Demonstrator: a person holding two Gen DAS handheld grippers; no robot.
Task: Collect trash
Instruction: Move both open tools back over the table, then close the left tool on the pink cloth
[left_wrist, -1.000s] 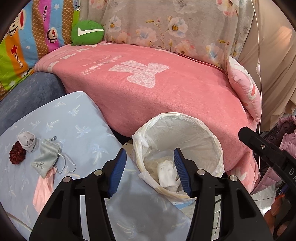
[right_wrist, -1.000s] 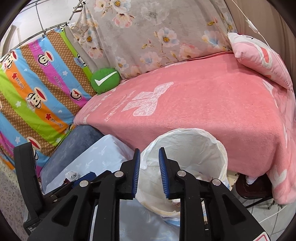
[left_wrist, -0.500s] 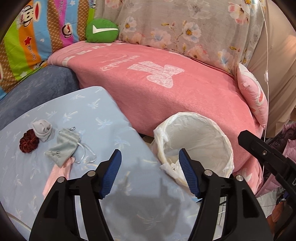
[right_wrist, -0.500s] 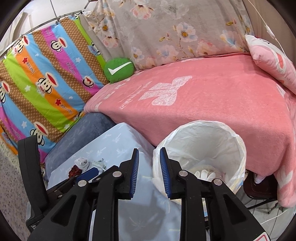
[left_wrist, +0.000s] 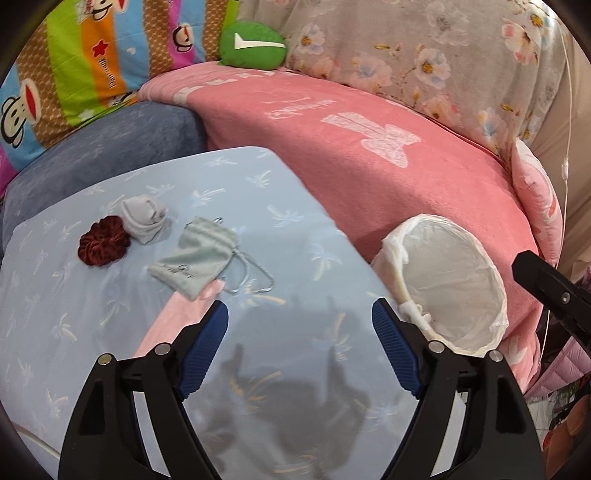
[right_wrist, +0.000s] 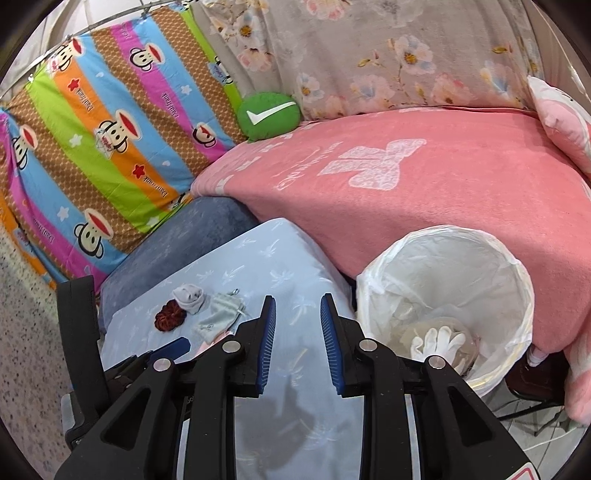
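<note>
Left gripper (left_wrist: 300, 321) wide open, empty; right gripper (right_wrist: 298, 319) part-open, empty; grey pouch (left_wrist: 195, 254) beside scrunchie (left_wrist: 103, 245) looks soft, light—pinch mid-body.

One scrunchie (left_wrist: 104, 240), one sock (left_wrist: 144, 218), one pouch (left_wrist: 194, 254), one bin (left_wrist: 448, 286)

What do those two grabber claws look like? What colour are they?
Both look alike. The left gripper and the right gripper have black plastic frames with triangle-shaped cut-outs and round silver screws. Their jaws are lined with dark blue ribbed pads. No cables or sleeves show, only a bit of red-edged sticker on the right one.
</note>
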